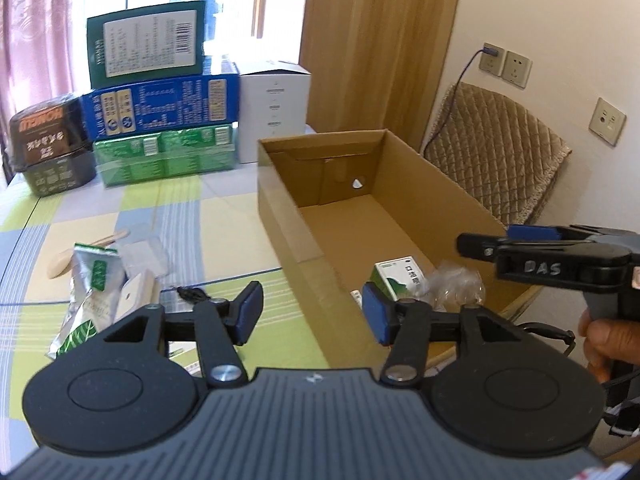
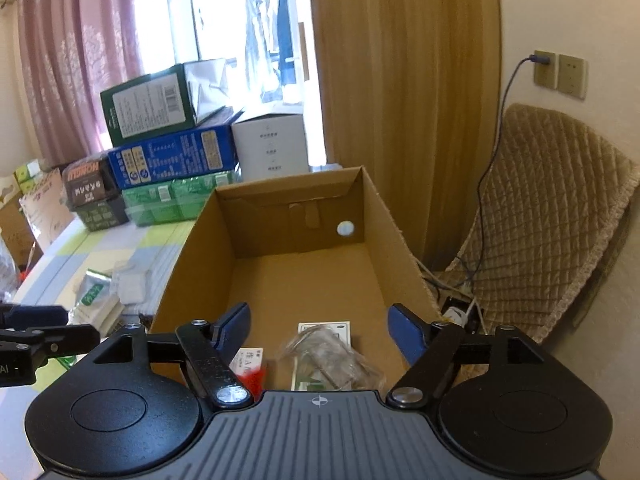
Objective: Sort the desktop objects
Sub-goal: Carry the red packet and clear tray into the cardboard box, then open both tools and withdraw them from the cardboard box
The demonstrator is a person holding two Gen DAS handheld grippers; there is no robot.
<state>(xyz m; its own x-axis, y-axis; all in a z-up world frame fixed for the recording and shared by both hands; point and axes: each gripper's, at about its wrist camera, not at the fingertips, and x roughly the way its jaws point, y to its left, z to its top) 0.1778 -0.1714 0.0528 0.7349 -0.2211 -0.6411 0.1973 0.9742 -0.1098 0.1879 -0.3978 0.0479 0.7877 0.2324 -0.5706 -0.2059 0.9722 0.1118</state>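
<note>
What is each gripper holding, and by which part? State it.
Nothing is held. The left gripper and the right gripper are both open and empty, the right above the cardboard box.

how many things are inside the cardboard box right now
3 visible, all at the near end of the cardboard box: a green-and-white carton, crumpled clear plastic lying on it, and a white packet. More may be hidden.

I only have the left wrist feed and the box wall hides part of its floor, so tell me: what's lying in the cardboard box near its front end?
Observer: Beside the green-and-white carton and crumpled clear plastic, a white packet with red print lies by the left wall.
Operator: Is the right gripper holding anything?
Observer: No, the right gripper is open over the cardboard box, nothing between its fingers.
Operator: What's behind the chair?
Observer: Cables and a power strip on the floor.
</note>
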